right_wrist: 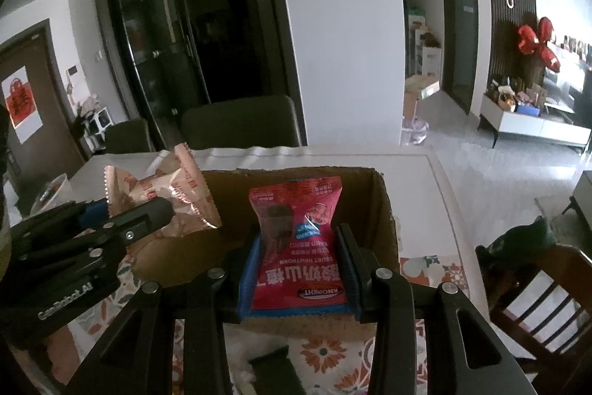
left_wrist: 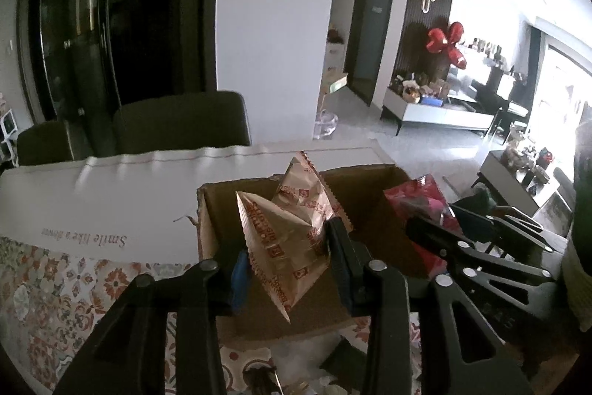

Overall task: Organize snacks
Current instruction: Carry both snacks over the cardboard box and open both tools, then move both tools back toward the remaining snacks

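Note:
My left gripper [left_wrist: 286, 260] is shut on a tan biscuit packet [left_wrist: 292, 228] with red print, held over the open cardboard box [left_wrist: 218, 210]. My right gripper [right_wrist: 299, 254] is shut on a red yogurt-hawthorn snack packet [right_wrist: 296, 247], also held over the box [right_wrist: 381, 202]. In the left wrist view the right gripper [left_wrist: 440, 228] and its red packet [left_wrist: 421, 198] show at the right. In the right wrist view the left gripper [right_wrist: 155, 210] and the tan packet [right_wrist: 170, 198] show at the left. The box interior looks bare where visible.
The box stands on a table with a floral cloth [left_wrist: 55, 291] and a white mat [left_wrist: 111, 195]. Dark chairs [left_wrist: 181, 124] stand behind the table. A wooden chair [right_wrist: 536, 287] is at the right. Small items [right_wrist: 273, 372] lie near the front edge.

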